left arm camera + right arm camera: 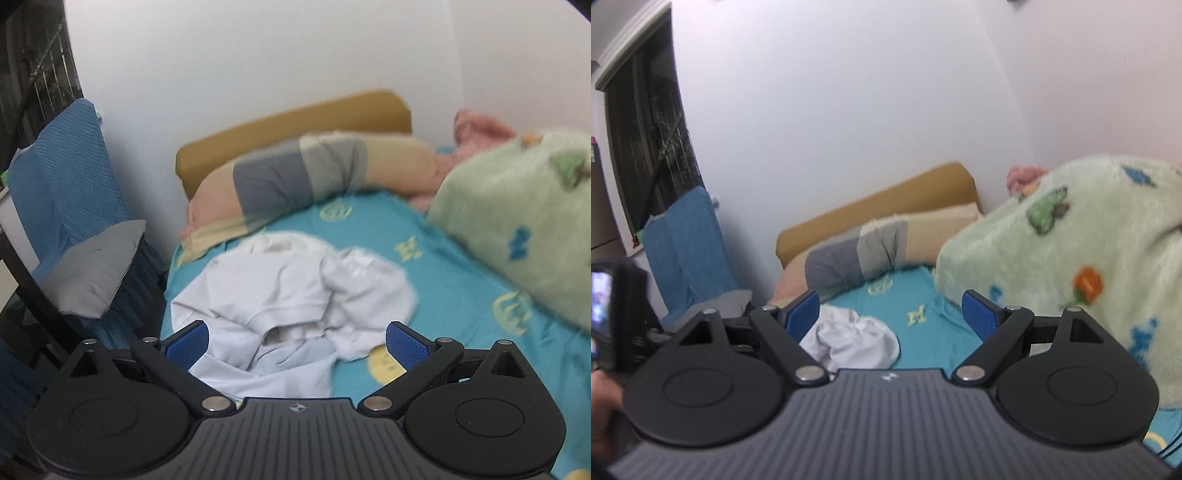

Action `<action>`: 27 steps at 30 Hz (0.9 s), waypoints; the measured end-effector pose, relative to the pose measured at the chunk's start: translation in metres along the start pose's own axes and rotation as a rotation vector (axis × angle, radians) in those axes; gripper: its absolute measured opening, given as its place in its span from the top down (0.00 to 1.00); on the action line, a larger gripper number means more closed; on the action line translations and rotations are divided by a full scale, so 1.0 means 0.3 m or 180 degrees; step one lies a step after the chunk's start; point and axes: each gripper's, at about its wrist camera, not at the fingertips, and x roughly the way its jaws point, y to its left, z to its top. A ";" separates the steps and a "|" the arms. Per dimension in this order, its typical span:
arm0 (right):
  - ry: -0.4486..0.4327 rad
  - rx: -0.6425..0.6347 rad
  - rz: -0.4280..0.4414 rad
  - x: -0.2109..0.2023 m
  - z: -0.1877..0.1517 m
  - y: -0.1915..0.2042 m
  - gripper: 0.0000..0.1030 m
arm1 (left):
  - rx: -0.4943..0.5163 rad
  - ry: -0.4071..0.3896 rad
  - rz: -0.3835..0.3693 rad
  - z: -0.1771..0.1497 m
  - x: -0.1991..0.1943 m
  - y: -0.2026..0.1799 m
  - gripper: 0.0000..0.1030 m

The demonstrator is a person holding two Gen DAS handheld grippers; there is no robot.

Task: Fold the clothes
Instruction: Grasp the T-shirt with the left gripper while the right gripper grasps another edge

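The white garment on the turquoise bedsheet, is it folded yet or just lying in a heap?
Not folded. The white garment lies crumpled on the turquoise bedsheet, with uneven bunches and no straight folded edges.

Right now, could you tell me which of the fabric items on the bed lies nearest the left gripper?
The crumpled white garment: it lies directly ahead of the open left gripper, while the striped pillow and green fleece blanket sit farther off.
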 end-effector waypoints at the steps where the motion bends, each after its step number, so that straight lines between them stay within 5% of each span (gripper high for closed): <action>1: 0.0070 0.0034 0.0004 0.013 -0.011 -0.008 0.17 | 0.0032 0.0035 0.0032 -0.008 0.039 0.001 0.00; 8: 0.0498 0.0262 -0.0047 0.144 -0.089 -0.036 0.17 | 0.0466 0.0013 0.0267 -0.078 0.301 -0.004 0.00; 13: 0.0645 0.0117 -0.0135 0.263 -0.143 -0.003 0.17 | 0.0708 -0.0249 0.0633 -0.147 0.441 0.040 0.13; 16: 0.0766 0.0050 -0.0163 0.321 -0.180 0.009 0.17 | 0.0812 -0.0528 0.0719 -0.149 0.462 0.065 0.28; 18: 0.0780 0.0016 -0.0178 0.341 -0.194 0.015 0.17 | 0.0782 -0.0665 0.0671 -0.136 0.455 0.078 0.56; 21: 0.0790 -0.0036 -0.0199 0.368 -0.214 0.025 0.17 | 0.0590 -0.0828 0.0557 -0.092 0.411 0.101 0.81; 27: 0.0562 -0.0200 -0.0306 0.354 -0.207 0.040 0.17 | 0.0212 -0.1285 0.0201 0.022 0.202 0.112 0.89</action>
